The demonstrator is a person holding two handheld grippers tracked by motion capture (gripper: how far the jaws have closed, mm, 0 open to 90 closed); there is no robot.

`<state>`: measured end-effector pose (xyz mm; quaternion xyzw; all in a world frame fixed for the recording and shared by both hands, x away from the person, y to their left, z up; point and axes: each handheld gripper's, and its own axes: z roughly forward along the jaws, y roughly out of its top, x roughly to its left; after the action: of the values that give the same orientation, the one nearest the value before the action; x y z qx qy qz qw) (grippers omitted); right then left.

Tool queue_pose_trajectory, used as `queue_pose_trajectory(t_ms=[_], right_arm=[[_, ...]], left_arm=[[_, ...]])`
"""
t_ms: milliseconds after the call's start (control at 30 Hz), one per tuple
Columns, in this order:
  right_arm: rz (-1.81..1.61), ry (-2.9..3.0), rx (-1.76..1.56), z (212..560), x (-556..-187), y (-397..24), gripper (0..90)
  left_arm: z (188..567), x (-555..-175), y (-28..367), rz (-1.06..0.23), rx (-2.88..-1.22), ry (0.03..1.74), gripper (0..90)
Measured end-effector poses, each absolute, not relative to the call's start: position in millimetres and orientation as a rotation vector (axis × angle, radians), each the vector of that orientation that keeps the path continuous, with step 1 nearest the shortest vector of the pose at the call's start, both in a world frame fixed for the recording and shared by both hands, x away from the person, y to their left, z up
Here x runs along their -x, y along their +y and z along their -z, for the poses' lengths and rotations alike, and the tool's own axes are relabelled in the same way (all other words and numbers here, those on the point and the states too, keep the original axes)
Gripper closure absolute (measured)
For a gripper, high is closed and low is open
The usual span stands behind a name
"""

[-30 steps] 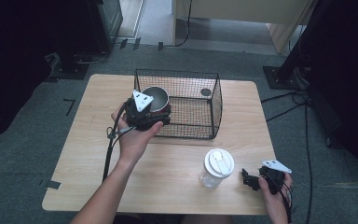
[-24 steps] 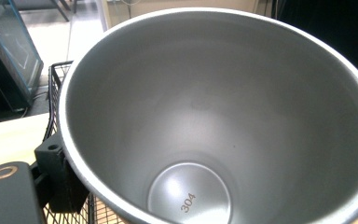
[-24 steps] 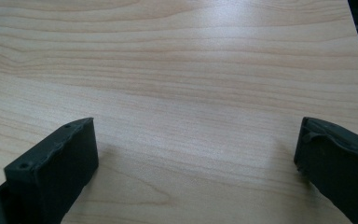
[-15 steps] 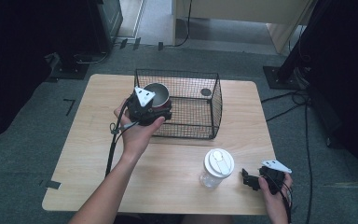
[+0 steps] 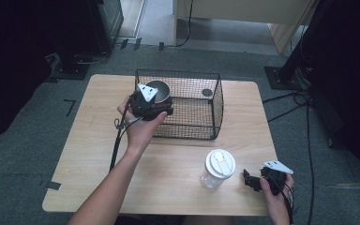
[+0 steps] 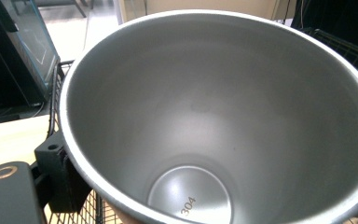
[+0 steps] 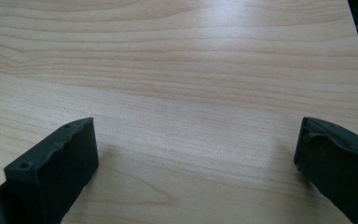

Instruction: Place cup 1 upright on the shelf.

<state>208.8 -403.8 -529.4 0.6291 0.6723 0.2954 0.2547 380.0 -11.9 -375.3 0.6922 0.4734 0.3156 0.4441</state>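
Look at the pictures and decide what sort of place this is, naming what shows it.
Probably a lab or office workroom set up for recording, not a home: a plain wooden table on grey carpet, cables across the floor, and dark equipment stands round it.

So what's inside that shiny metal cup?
The steel cup looks empty: bare walls and a bottom stamped 304. The left gripper holds it at the wire basket; the near edge of its bottom is hidden.

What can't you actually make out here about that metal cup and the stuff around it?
- Left gripper grip on the metal cup: in the left gripper view the cup hides one jaw.
- Small dark object in the wire basket: too small in the high view.
- Jar contents: hidden under its white lid.
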Motion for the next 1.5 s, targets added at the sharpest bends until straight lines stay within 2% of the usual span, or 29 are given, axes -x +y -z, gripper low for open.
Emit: queue_pose_trajectory(t_ms=[800,1500], right_arm=[[-0.802,1.826,-1.71,529,-209,-404,0.0],[-0.803,1.826,-1.71,529,-209,-404,0.0]], left_arm=[[417,-419,-23,-0.729,-1.775,1.274,7.9],[434,-427,-25,-0.687,-1.887,1.322,7.8]])
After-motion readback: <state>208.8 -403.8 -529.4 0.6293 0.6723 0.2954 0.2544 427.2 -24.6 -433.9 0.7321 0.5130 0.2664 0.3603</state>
